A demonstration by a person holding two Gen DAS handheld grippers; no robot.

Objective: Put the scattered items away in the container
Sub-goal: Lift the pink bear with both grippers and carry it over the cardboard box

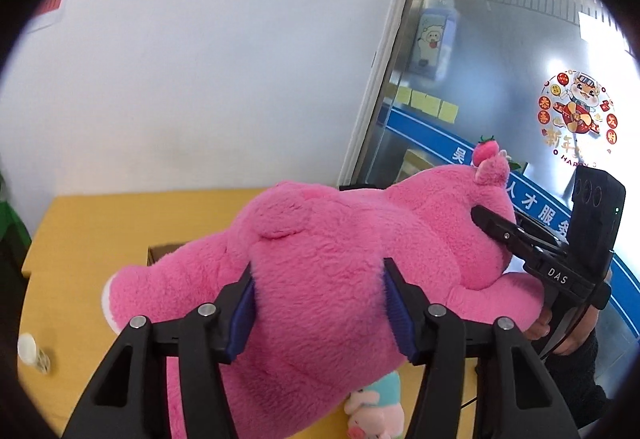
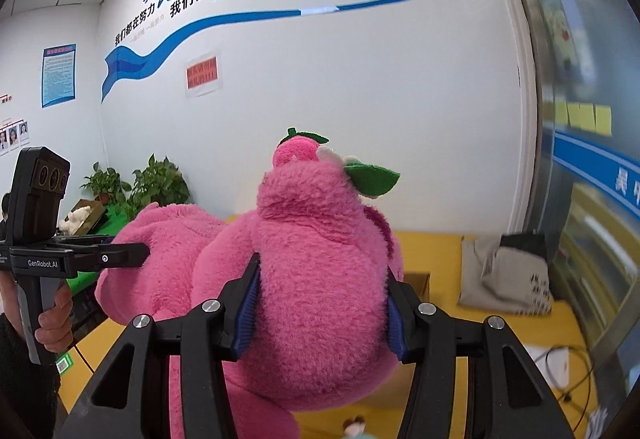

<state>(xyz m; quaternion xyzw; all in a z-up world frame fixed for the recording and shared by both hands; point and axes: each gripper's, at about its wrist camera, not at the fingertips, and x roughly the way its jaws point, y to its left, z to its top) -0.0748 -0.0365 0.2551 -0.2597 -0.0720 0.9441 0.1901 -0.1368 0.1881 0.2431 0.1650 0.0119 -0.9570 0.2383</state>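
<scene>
A big pink plush bear (image 1: 320, 251) with a strawberry on its head is held up above the yellow table (image 1: 80, 239). My left gripper (image 1: 320, 303) is shut on the bear's body. My right gripper (image 2: 320, 311) is shut on the bear's head (image 2: 320, 279); it also shows in the left wrist view (image 1: 496, 227), pressed into the head. The left gripper shows in the right wrist view (image 2: 124, 255), pressed into the body. A brown cardboard box (image 1: 160, 253) stands behind the bear, mostly hidden, and its corner shows in the right wrist view (image 2: 418, 285).
A small pink pig plush (image 1: 376, 415) lies on the table under the bear. A white cap-like object (image 1: 30, 351) lies at the left edge. A grey cloth bag (image 2: 504, 275) and a white box with a cable (image 2: 556, 363) sit at the right. Potted plants (image 2: 160, 183) stand beyond the table.
</scene>
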